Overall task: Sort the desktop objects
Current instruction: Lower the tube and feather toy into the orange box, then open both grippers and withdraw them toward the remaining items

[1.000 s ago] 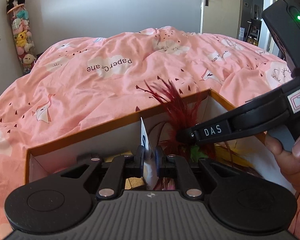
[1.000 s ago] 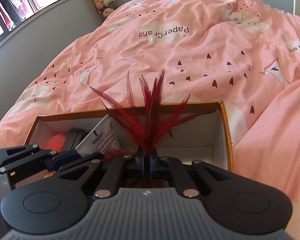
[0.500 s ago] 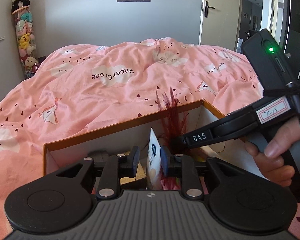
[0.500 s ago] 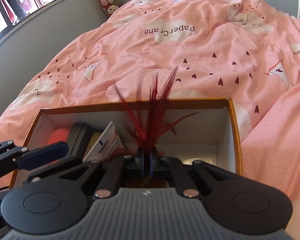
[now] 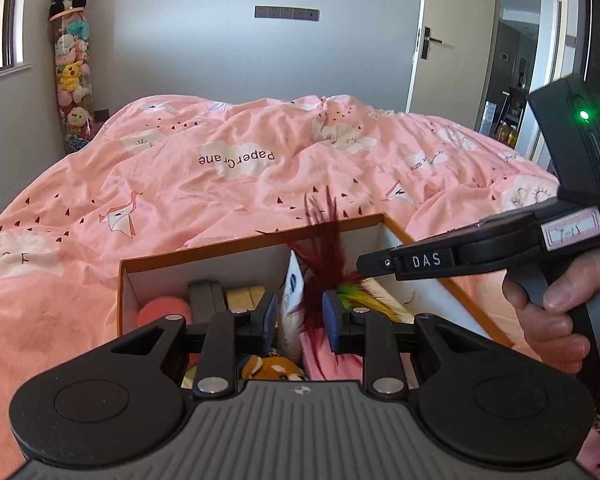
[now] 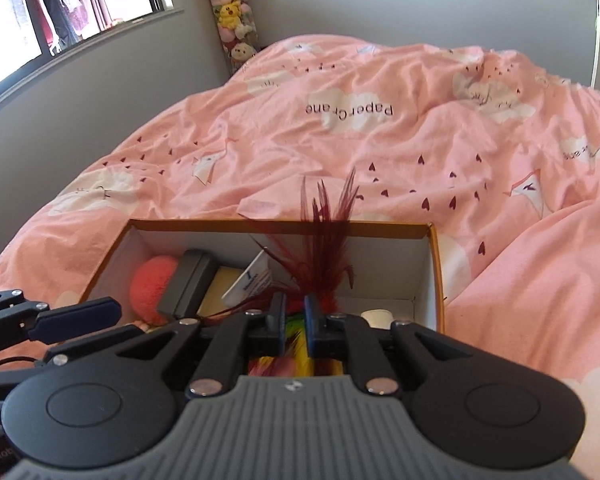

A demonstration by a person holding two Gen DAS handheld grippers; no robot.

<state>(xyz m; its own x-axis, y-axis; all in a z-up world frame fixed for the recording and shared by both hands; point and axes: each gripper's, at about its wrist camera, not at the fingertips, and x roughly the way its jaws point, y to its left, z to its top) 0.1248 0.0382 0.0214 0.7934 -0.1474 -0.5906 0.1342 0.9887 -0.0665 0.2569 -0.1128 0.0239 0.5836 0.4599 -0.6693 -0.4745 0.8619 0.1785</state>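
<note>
An orange-rimmed cardboard box (image 5: 220,250) (image 6: 260,224) lies on the pink duvet and holds several items. My left gripper (image 5: 300,316) (image 6: 76,314) hovers over its near side with its jaws opening. A white tube (image 5: 292,300) (image 6: 250,280) stands loose between them, leaning by the left pad. My right gripper (image 6: 295,314) (image 5: 360,270) is also opening. The dark red feathers (image 6: 324,252) (image 5: 324,264) of a many-coloured feather toy rise from the gap between its pads, which no longer pinch them.
Inside the box lie a coral plush ball (image 6: 152,280), a black case (image 6: 188,284), a yellow block (image 6: 220,284), a white cap (image 6: 376,316) and a brown plush toy (image 5: 268,368). The pink duvet (image 5: 220,184) surrounds the box. A hand (image 5: 556,312) grips the right tool.
Both grippers have risen and drawn back from the box. The left jaws, shut on the white tube before, have parted from it. The right jaws have spread off the red feathers.
</note>
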